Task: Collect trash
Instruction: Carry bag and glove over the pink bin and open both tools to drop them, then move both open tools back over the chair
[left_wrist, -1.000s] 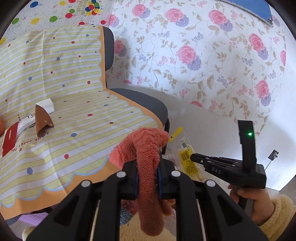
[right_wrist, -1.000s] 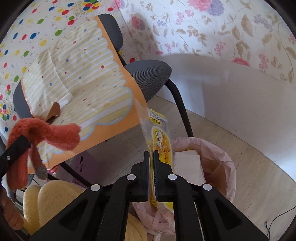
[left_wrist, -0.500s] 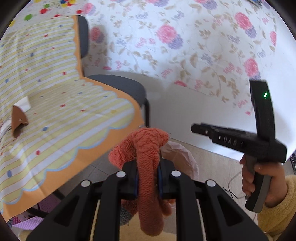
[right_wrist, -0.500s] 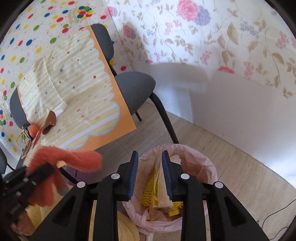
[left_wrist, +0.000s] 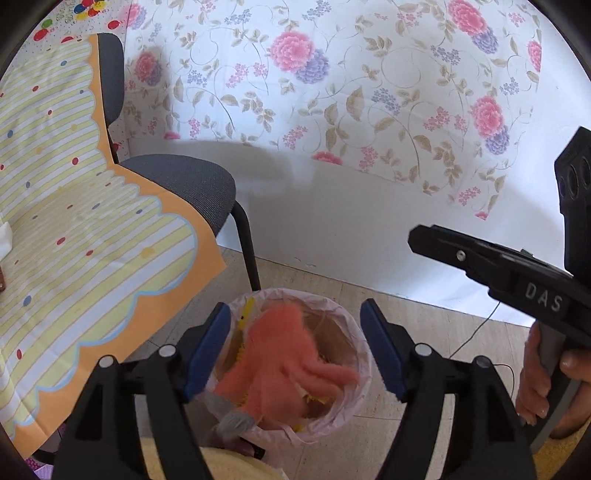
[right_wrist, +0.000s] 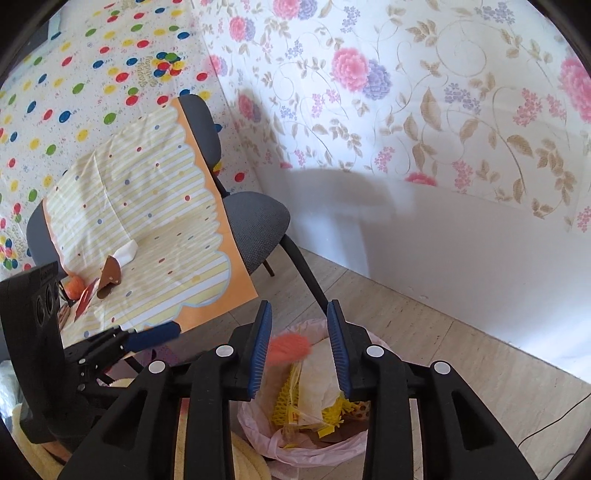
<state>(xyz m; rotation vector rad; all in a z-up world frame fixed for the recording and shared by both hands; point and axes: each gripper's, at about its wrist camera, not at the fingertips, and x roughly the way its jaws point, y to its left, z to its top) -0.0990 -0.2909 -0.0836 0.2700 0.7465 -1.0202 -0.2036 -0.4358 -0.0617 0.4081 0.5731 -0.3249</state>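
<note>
A trash bin lined with a pink bag (left_wrist: 347, 398) stands on the floor below both grippers; it also shows in the right wrist view (right_wrist: 310, 446). My left gripper (left_wrist: 295, 350) is open above it, and an orange knitted sock (left_wrist: 284, 369) is falling free into the bin, blurred. In the right wrist view the sock (right_wrist: 290, 349) shows between the fingers of my open right gripper (right_wrist: 299, 350), but not held. Yellow wrappers and white paper (right_wrist: 317, 398) lie in the bin.
A grey chair (left_wrist: 192, 184) stands left of the bin, draped with a striped yellow cloth (right_wrist: 147, 229). On the cloth lie a brown leather piece (right_wrist: 109, 275), a white tissue (right_wrist: 127, 251), an orange ball (right_wrist: 74, 286) and a red packet. Floral wall behind.
My left gripper opened and let go of the orange sock, which now drops into the bin. My right gripper opened wider after releasing the yellow wrapper into the bin.
</note>
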